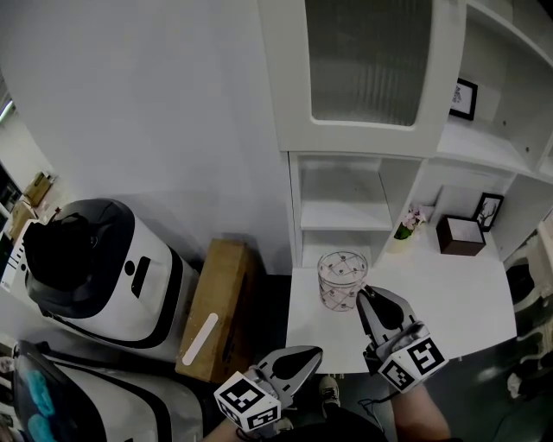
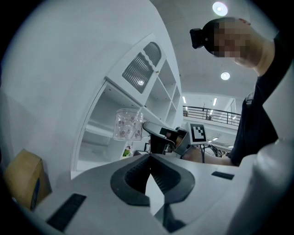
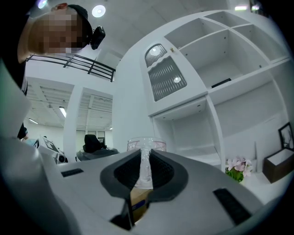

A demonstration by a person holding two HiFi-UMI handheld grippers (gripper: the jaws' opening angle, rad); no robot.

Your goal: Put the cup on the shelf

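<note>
light: bright, cool, even | source: ceiling lamps [image 2: 220, 8], glaring | shadows: soft inside shelf [image 1: 294, 207] | gripper views: fisheye bend, black corners

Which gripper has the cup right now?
The right gripper, its jaws clamped on the rim of the clear cup. The left gripper is shut on nothing, apart from the cup.

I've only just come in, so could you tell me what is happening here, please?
A person is working with two hand-held grippers. The right claw is shut on the wall of a clear patterned glass cup, holding it upright over the white counter before the open white shelves. Whether the cup touches the counter is unclear. The left claw is shut and empty, lower down, off the counter's near edge.
</note>
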